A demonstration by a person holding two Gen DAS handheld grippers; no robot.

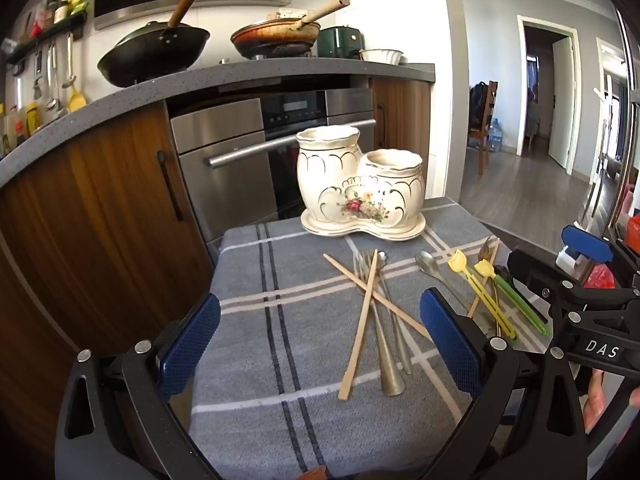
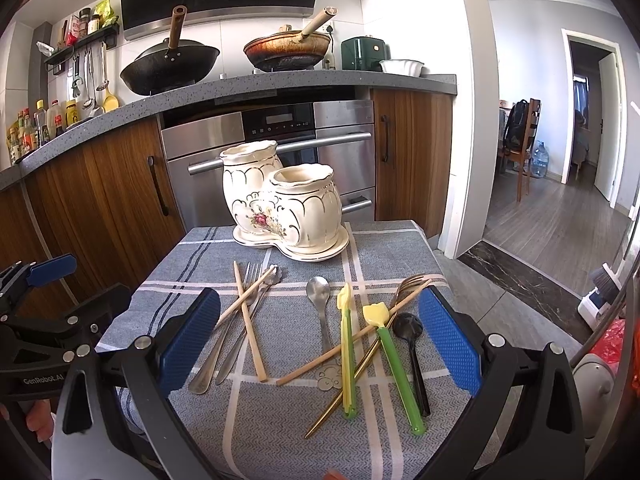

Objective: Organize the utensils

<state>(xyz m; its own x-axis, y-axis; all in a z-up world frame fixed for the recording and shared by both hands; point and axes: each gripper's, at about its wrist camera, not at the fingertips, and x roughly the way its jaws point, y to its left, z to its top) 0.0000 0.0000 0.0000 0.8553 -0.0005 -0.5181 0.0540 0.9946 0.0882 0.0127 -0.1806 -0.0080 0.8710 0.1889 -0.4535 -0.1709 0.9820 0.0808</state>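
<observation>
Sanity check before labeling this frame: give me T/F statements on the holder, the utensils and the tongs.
1. Both tongs, left and right, are open and hold nothing. True.
2. The ceramic holder already has chopsticks in it. False: both cups look empty.
3. The utensils lie on a grey checked cloth. True.
4. The black spoon stands in the holder. False: it lies on the cloth beside the green-handled utensil.
5. The silver spoon lies flat. True.

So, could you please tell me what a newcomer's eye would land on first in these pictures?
Probably the cream ceramic utensil holder with its two pots and flower motif, standing at the far end of the grey checked cloth. Next, the loose utensils scattered in front of it: crossed wooden chopsticks on the left, yellow-green plastic pieces on the right.
</observation>
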